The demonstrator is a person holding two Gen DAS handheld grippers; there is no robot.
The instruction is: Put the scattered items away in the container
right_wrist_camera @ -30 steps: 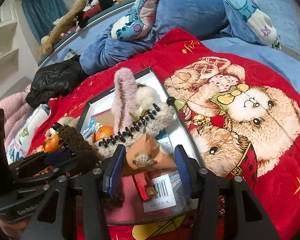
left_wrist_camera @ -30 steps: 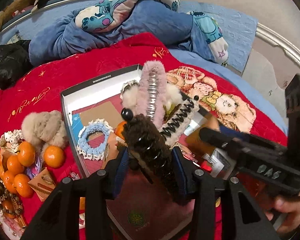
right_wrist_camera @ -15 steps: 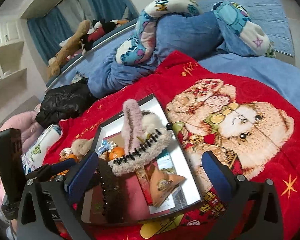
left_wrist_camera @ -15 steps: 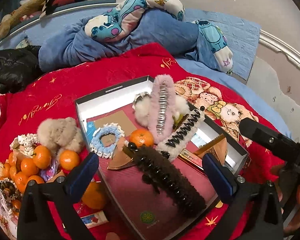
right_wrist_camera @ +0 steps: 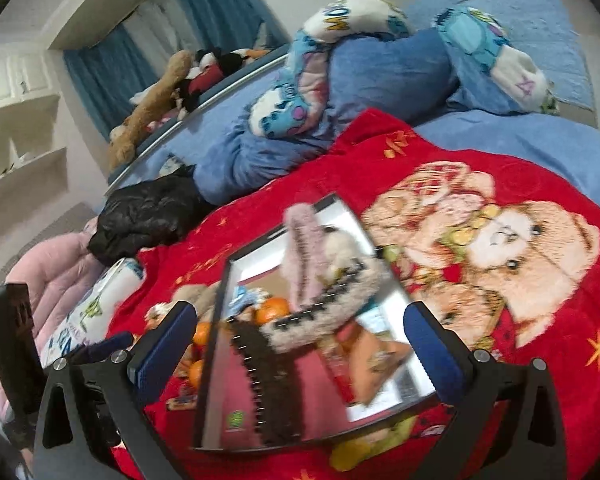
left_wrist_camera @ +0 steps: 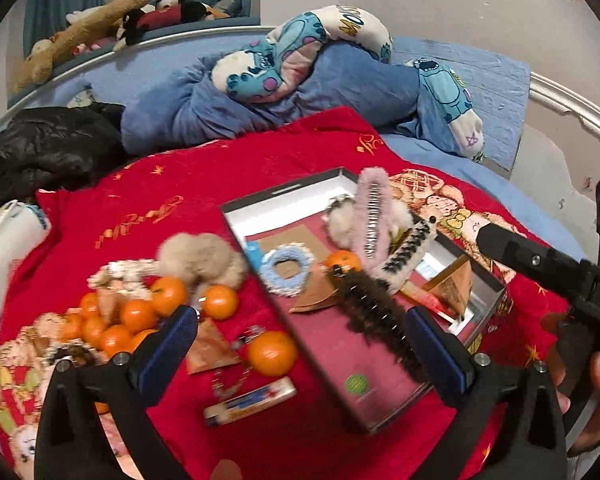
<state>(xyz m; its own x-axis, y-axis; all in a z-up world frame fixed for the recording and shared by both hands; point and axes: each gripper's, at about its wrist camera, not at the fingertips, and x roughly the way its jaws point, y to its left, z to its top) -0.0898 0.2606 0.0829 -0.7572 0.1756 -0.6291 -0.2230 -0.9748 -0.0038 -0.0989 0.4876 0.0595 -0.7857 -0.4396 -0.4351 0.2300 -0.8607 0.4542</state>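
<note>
The box (left_wrist_camera: 288, 194) sits open on the red blanket (left_wrist_camera: 204, 168) and is the landmark for everything here. The left gripper (left_wrist_camera: 300, 344) hovers above its near end with its blue pads spread wide and nothing between them; the brown fuzzy hair clip (left_wrist_camera: 380, 320) lies inside the box just below. The right gripper (right_wrist_camera: 300, 344) is likewise wide and empty over the same near end, with an orange triangular packet (right_wrist_camera: 374, 360) lying in the box beneath it.

Inside the box the pile is already tall: a pink fuzzy clip (left_wrist_camera: 374, 216) stands tilted against a cream clip with black teeth (left_wrist_camera: 408, 248), beside a blue scrunchie (left_wrist_camera: 286, 266) and one orange (left_wrist_camera: 342, 260). The likely trouble is crowding: a further item dropped on this heap could slide over the low rim, and the leaning clips could topple if a finger brushes them. The two grippers are also close together, so they could knock each other.

Left of the box, loose oranges (left_wrist_camera: 140, 312), a beige fluffy piece (left_wrist_camera: 202, 258) and a flat white packet (left_wrist_camera: 250, 400) are still outside; the round fruit may roll on the soft, uneven blanket when nudged.

Beyond the box lie a rumpled blue duvet (left_wrist_camera: 340, 92) and a black jacket (left_wrist_camera: 48, 144), with plush toys on a ledge by blue curtains.
</note>
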